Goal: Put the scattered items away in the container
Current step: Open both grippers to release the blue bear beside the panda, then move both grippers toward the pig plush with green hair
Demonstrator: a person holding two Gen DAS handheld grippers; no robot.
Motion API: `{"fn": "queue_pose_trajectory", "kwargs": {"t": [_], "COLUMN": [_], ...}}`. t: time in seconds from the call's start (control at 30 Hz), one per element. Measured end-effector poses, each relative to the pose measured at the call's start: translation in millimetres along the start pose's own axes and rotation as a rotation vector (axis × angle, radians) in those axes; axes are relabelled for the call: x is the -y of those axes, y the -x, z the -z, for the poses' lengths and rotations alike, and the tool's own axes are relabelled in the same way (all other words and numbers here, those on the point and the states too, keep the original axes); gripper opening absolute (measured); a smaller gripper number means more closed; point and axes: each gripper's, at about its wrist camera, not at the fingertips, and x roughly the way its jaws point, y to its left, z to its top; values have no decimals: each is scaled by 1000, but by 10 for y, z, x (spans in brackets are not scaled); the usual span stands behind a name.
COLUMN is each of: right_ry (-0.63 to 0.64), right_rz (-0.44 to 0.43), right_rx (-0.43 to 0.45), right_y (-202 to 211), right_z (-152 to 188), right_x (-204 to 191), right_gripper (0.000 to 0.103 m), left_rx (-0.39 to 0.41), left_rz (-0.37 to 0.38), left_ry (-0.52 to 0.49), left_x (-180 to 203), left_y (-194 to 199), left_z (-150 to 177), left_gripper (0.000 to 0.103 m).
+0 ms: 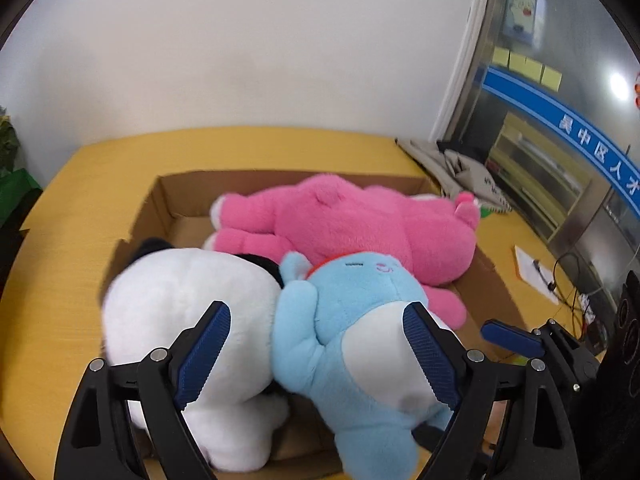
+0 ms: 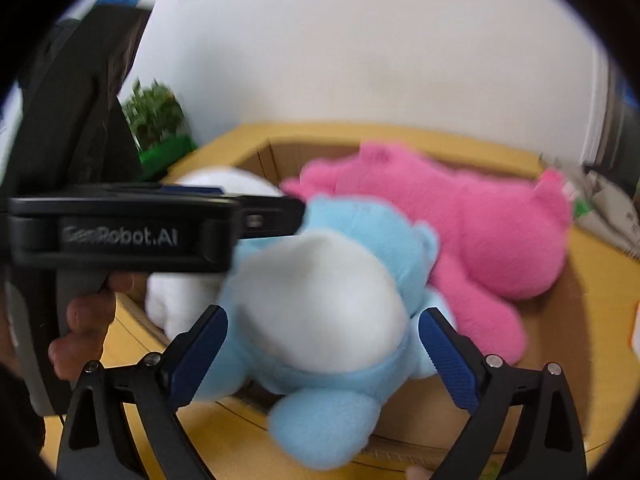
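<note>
A cardboard box (image 1: 164, 196) on the yellow table holds a pink plush (image 1: 360, 220), a white plush (image 1: 188, 304) and a light-blue plush with a white belly (image 1: 352, 320). My left gripper (image 1: 316, 344) is open above the box, its fingers straddling the white and blue plushes without clamping them. In the right wrist view my right gripper (image 2: 322, 344) is open around the blue plush (image 2: 320, 292), which hangs over the box's near rim (image 2: 400, 440). The pink plush (image 2: 460, 216) lies behind. The left gripper's body (image 2: 120, 232) crosses the left of that view.
A grey patterned bag (image 1: 460, 168) lies at the table's back right. Paper and cables (image 1: 540, 272) sit at the right edge. A green plant (image 2: 156, 120) stands at the table's back left. A white wall is behind the table.
</note>
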Motion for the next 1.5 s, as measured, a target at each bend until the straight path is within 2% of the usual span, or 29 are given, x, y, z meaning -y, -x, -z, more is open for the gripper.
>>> {"fn": "queue_pose_trajectory", "kwargs": {"t": [0.07,0.13,0.17,0.2,0.23,0.4,0.47,0.53,0.63,0.77,0.9,0.97,1.03,1.13,1.23,1.5], "right_ry": [23,27,17,-17,-61,-60,-82,-141,-188,-157,-183,-177,-163,-156,-160,-143], "right_rz": [3,55,82,59,28,58,65,42,14,20,82,136,203,258,276,300], "right_rx": [5,-37,-75,-135,-164,-199,-275,-224,-223,-141,-81,-60,-47,-32,-11,-1], "right_y": [78,-40,-146,-288,-385,-517,-713,-634,-429,-17,310,394,454,522,580,662], "right_z": [-37,-69,-47,-5,21,69,238,357,327,217,182,162,138,108,84,107], "right_x": [-27,-22,8,67,117,102,147,206,250,228,290,321,338,352,368,365], "right_gripper": [100,97,82,79,79,79,79,80,80,81,83,83,84,84,84,84], "left_rx": [19,21,14,7,0,-20,-23,-25,-39,-39,-28,-22,-19,-14,-18,-9], "left_rz": [-3,-1,-2,-5,-10,3,14,18,19,17,-10,-36,-53,-84,-110,-90], "left_ry": [25,45,52,56,59,85,95,95,85,72,66,74,82,60,26,11], "left_x": [-48,-88,-108,-121,-127,-131,-104,-71,-24,43,98,133,161,257,369,509], "left_y": [152,224,241,248,256,236,216,210,184,208,274,308,334,371,397,479], "left_z": [52,116,157,192,228,334,337,350,389,406,384,392,406,437,469,540], "left_gripper": [92,92,92,92,92,92,92,92,92,92,93,100,101,101,101,101]}}
